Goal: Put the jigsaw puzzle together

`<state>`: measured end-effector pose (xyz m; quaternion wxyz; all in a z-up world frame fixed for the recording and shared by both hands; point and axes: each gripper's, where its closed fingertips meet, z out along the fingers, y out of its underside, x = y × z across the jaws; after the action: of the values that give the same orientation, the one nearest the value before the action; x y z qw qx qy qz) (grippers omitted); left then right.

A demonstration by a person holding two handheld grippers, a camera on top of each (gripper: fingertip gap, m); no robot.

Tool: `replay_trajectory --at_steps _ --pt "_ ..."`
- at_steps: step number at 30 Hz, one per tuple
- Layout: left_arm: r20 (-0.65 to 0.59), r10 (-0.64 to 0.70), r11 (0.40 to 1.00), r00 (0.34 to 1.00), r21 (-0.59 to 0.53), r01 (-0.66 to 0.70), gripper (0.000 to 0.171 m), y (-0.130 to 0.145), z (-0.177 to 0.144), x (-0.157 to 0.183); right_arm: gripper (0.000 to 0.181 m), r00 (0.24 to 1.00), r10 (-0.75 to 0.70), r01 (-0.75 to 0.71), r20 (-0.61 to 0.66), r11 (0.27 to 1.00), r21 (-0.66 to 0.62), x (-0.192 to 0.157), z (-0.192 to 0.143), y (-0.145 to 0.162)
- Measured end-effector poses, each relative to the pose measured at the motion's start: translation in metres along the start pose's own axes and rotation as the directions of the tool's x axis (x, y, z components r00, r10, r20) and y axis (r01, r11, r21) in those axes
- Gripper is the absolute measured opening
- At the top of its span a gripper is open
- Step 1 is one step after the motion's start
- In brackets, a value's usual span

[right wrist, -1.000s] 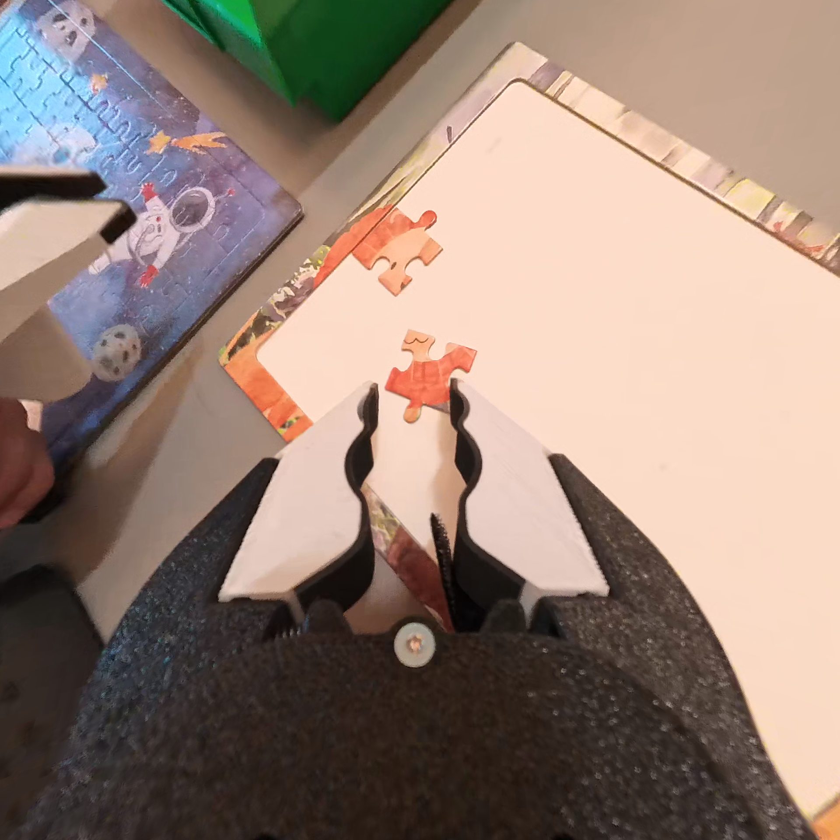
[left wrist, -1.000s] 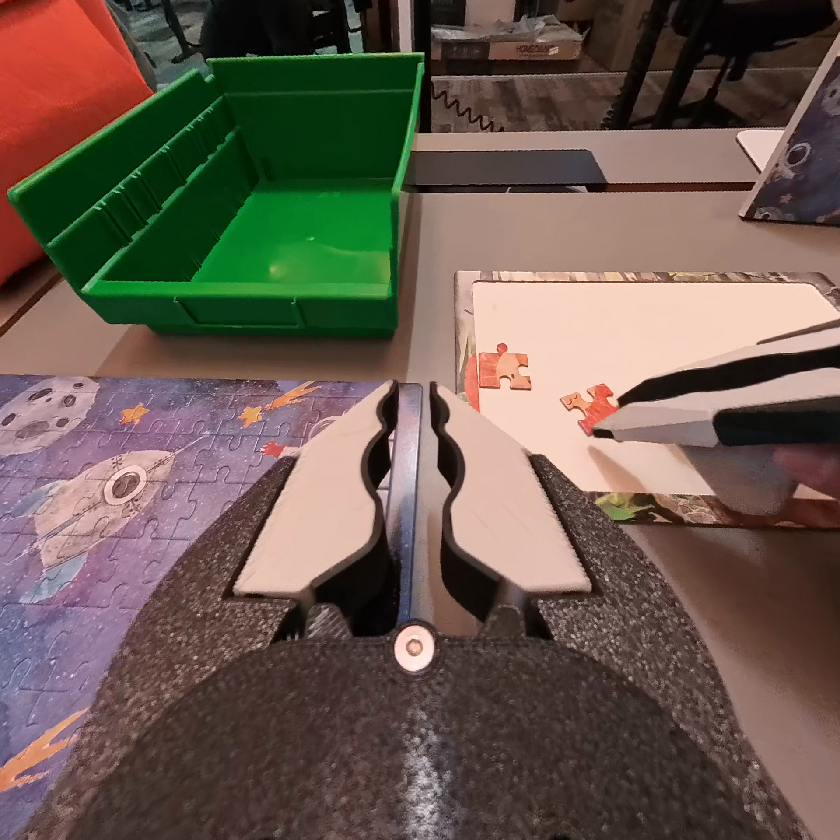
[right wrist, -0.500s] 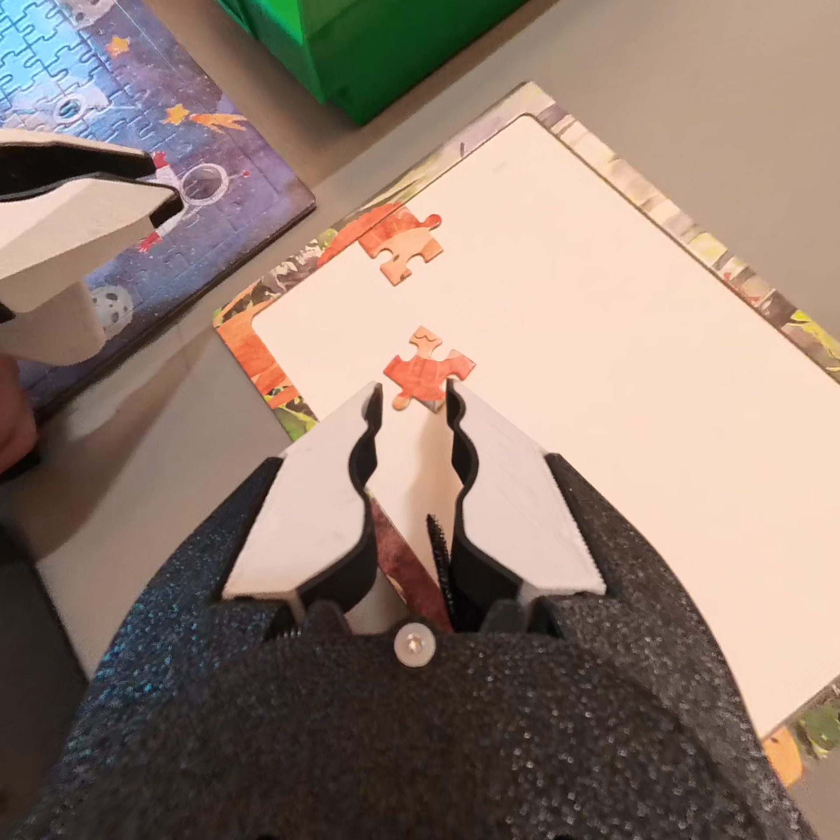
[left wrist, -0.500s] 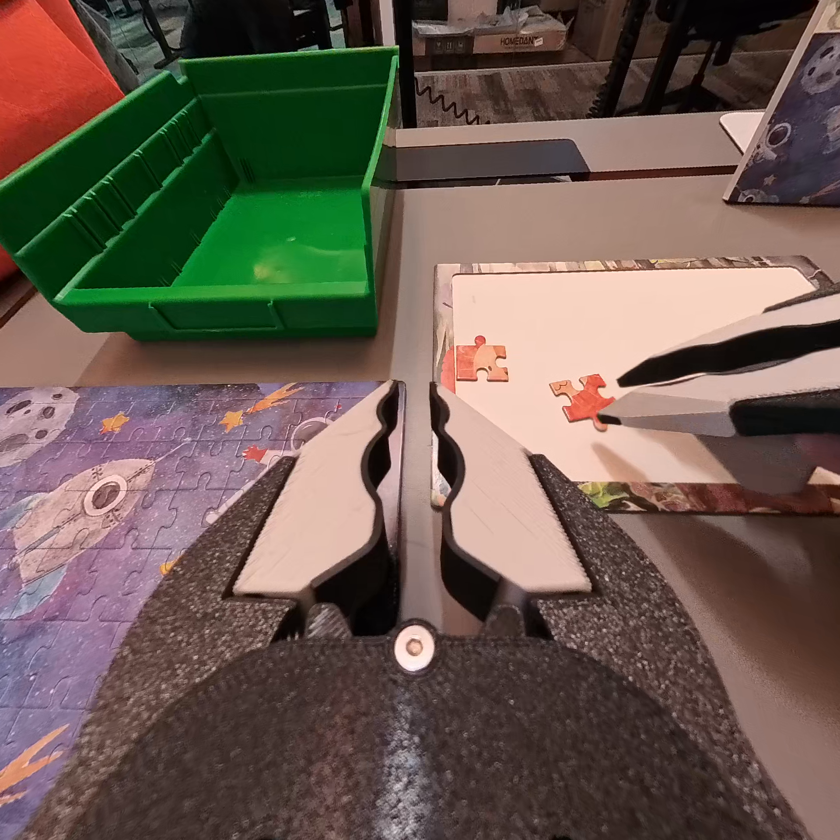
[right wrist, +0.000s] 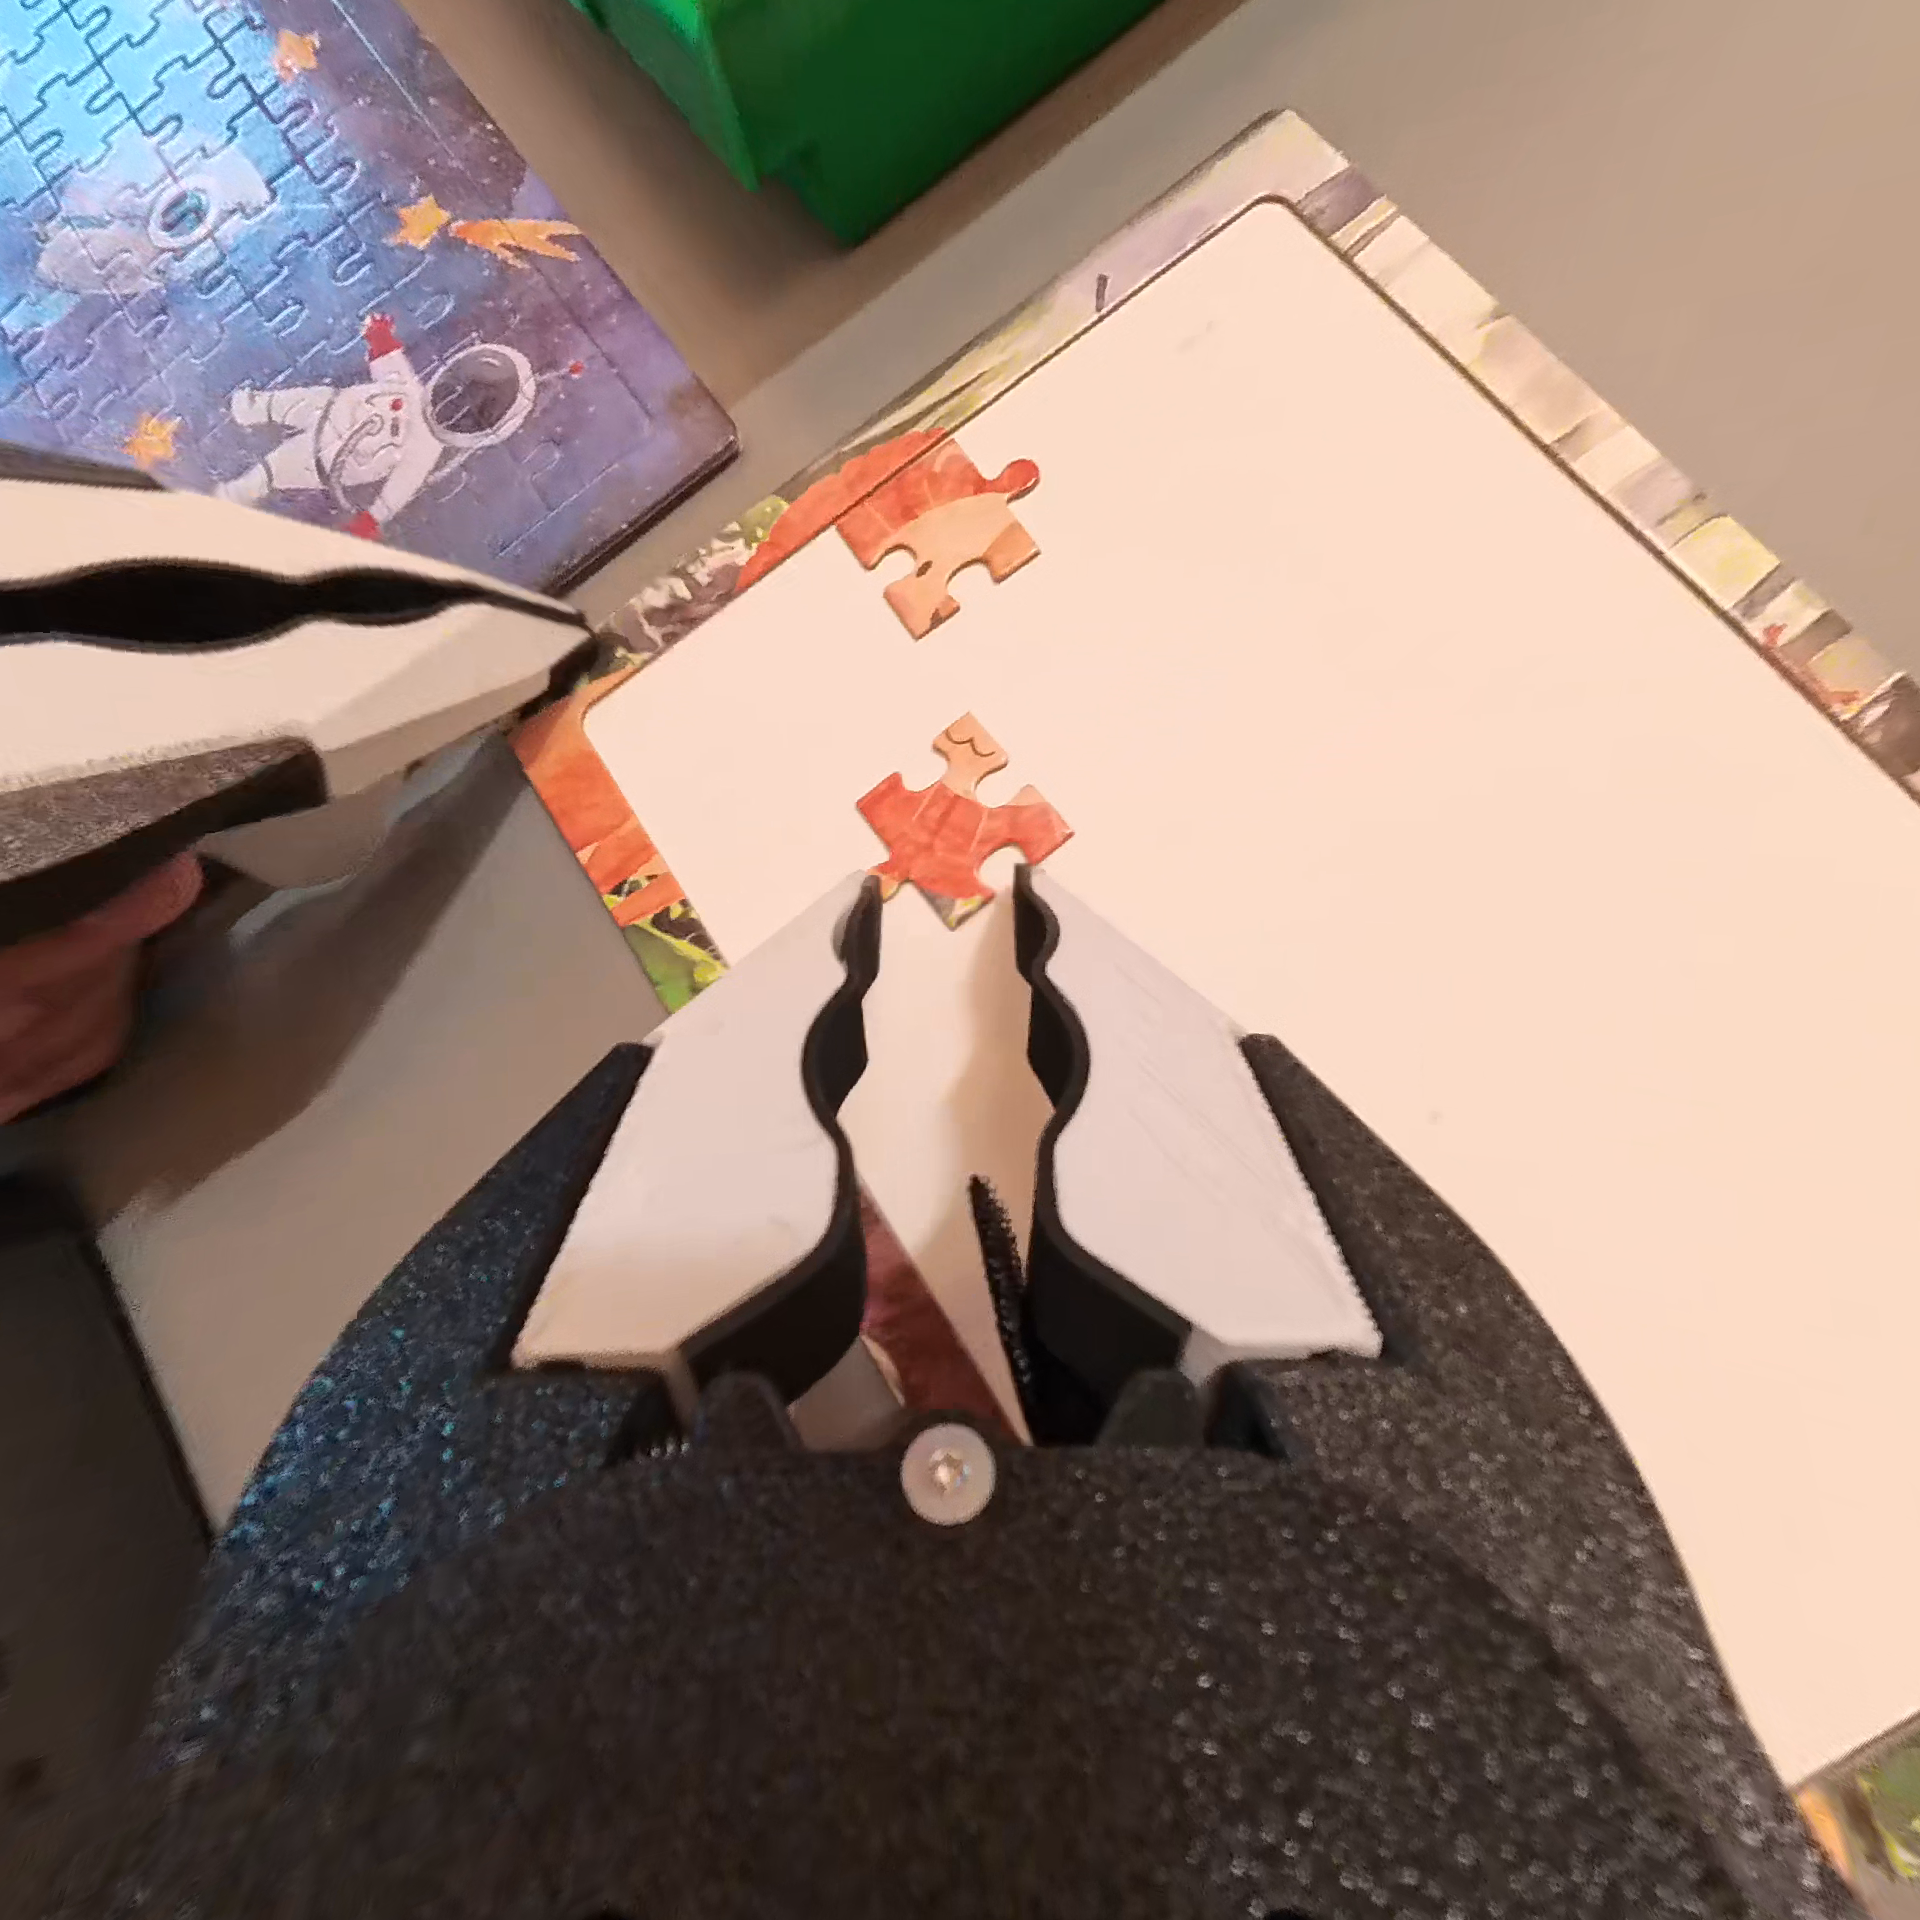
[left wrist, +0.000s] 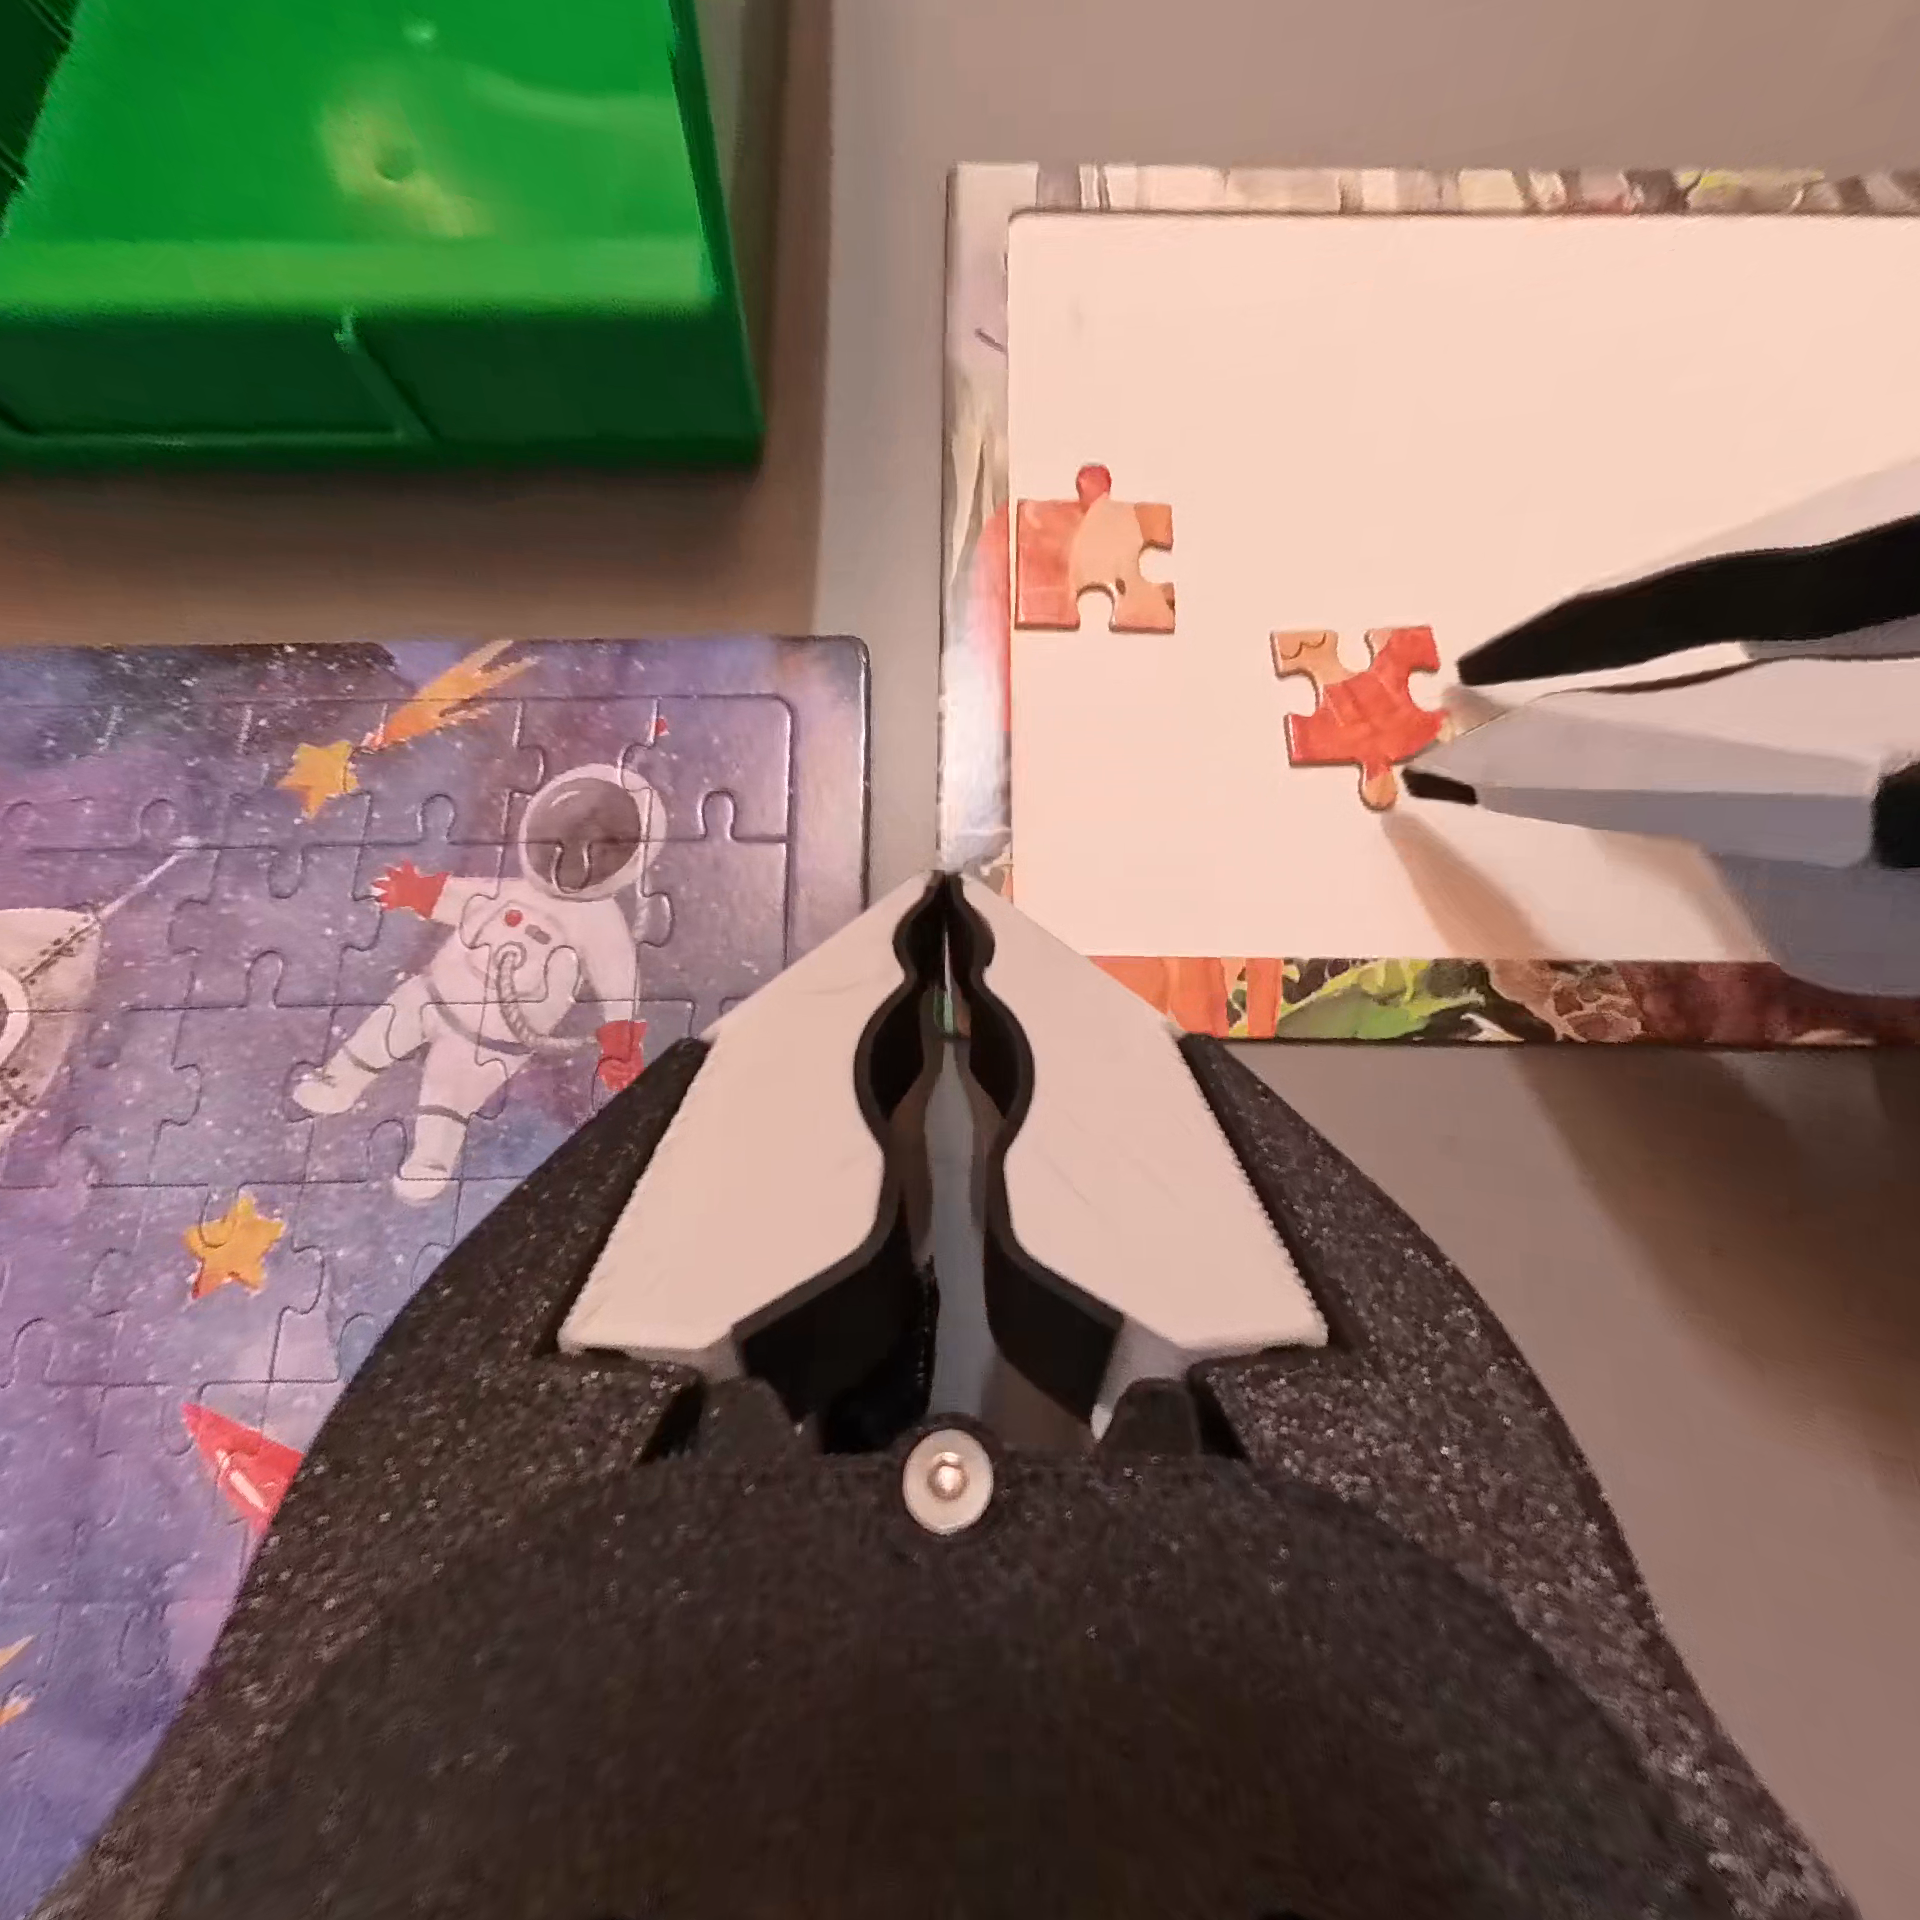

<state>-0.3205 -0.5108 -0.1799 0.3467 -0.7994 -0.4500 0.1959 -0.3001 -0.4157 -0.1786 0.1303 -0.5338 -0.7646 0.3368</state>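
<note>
A white puzzle tray with a painted border [left wrist: 1351, 1000] [right wrist: 1507, 343] lies on the grey table. One orange piece [left wrist: 1093, 561] [right wrist: 948, 540] sits against its left edge. A loose red piece [left wrist: 1361, 712] [right wrist: 961, 821] lies on the white field. My right gripper [right wrist: 945, 883] is open, low over the tray, with the red piece's near tab between its tips; it also shows in the left wrist view [left wrist: 1439, 727]. My left gripper [left wrist: 945, 883] is shut and empty, tips over the tray's near-left corner; it also shows in the right wrist view [right wrist: 566, 644].
A finished space puzzle with an astronaut [left wrist: 416, 935] [right wrist: 312, 312] lies left of the tray. A green bin [left wrist: 364, 312] [right wrist: 862, 94] stands behind it. A hand [right wrist: 62, 997] holds the left gripper at the view's left edge. My hands' fingertips stand some 10 centimetres from each other.
My left gripper has tipped down and moved forward to the tray's near-left corner, and its narrow gap has shut. My right gripper has stayed open at the red piece.
</note>
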Motion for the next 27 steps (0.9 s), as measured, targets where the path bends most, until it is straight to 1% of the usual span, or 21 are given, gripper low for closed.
replay_trajectory --at_steps 3,5,9,17,20,24,27 --pt "0.013 0.019 1.000 1.000 -0.005 -0.019 0.000 0.001 0.001 0.000 0.025 1.000 -0.015 0.015 0.001 1.000 0.003 0.001 0.005 -0.002" --pt "0.015 0.026 1.000 1.000 -0.004 -0.026 0.000 0.001 0.001 0.001 0.024 1.000 -0.012 0.012 0.027 1.000 0.009 -0.004 0.007 -0.006" --pt "0.013 0.039 0.999 0.999 -0.001 -0.039 0.000 0.001 0.000 0.003 0.024 1.000 -0.016 0.016 0.019 1.000 0.011 -0.007 0.012 -0.009" --pt "-0.007 0.029 1.000 1.000 0.003 -0.028 0.000 0.001 0.000 0.004 0.024 0.998 -0.066 0.066 0.022 0.998 -0.001 -0.014 0.012 -0.006" --pt "-0.008 0.029 1.000 1.000 0.003 -0.029 0.000 0.001 0.000 0.004 0.024 0.997 -0.071 0.071 0.018 0.997 -0.004 -0.017 0.015 -0.009" --pt "-0.006 0.032 0.999 0.999 0.004 -0.032 0.000 0.001 0.000 0.004 0.024 0.999 -0.038 0.038 0.026 0.999 -0.001 -0.022 0.017 -0.011" --pt "-0.010 0.028 1.000 1.000 0.005 -0.028 0.000 0.001 0.000 0.004 0.024 0.998 -0.058 0.058 0.023 0.998 0.000 -0.027 0.014 -0.009"
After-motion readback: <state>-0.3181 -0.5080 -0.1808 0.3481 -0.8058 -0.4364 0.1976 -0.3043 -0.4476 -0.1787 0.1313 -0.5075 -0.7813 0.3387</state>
